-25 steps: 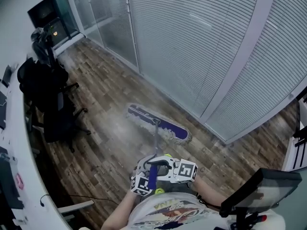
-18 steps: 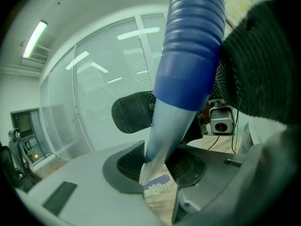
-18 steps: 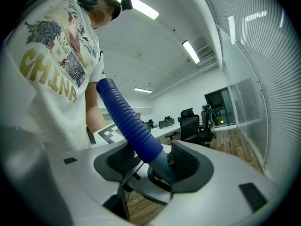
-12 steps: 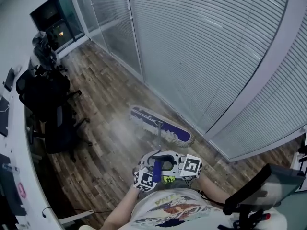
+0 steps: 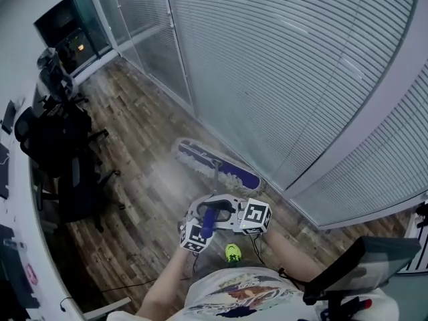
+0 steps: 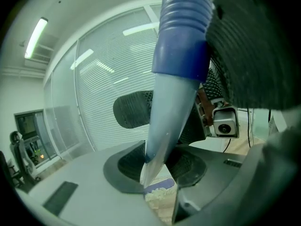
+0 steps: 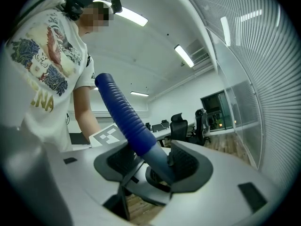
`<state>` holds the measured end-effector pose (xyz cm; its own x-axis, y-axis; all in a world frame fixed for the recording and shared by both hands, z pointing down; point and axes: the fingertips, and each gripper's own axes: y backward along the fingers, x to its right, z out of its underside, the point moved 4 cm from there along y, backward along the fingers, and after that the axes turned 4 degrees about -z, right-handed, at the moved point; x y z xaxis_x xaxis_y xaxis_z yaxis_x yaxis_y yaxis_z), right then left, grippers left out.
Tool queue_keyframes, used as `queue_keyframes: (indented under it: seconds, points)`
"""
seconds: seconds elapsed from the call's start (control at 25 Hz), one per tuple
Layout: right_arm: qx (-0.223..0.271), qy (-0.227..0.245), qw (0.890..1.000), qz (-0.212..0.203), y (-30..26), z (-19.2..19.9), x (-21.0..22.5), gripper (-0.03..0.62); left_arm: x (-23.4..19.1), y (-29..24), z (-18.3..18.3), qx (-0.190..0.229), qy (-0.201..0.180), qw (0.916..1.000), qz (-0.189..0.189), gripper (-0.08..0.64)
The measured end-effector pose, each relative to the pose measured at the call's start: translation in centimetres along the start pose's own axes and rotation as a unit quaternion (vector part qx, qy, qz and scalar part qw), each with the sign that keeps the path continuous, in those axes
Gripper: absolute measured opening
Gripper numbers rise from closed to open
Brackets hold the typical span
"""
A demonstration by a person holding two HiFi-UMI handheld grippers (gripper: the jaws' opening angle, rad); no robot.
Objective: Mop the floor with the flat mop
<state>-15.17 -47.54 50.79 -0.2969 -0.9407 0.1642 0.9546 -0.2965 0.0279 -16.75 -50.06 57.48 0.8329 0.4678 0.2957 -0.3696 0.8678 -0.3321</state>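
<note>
floor (image 5: 134, 139): wood planks | glass partition (image 5: 281, 65): blinds, along floor's right edge | flat mop: 1; mop head (image 5: 217, 167) flat on floor by partition-side edge; handle (image 7: 127, 121) slants up to person | grippers: 2, close together at torso | left gripper (image 6: 160, 164): tilted down, clamped on handle | right gripper (image 7: 155, 166): level, clamped on handle below blue grip

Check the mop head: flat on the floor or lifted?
Flat, it seems: the mop head lies full-length on the wood floor, no tilted end showing.
</note>
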Motion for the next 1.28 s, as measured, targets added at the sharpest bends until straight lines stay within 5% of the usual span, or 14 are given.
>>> queue_keyframes:
  seconds: [0.64, 1.28]
  points:
    - [-0.043, -0.006, 0.999, -0.031, -3.8, 3.1, -9.4, 0.233, 4.9, 8.7, 3.0, -0.015, 0.021, 0.9996, -0.009, 0.11]
    - [-0.072, -0.012, 0.996, -0.042, -11.5, 7.3, -35.3, 0.235, 18.1, 32.4, 7.1, -0.006, 0.052, 0.9983, -0.024, 0.11]
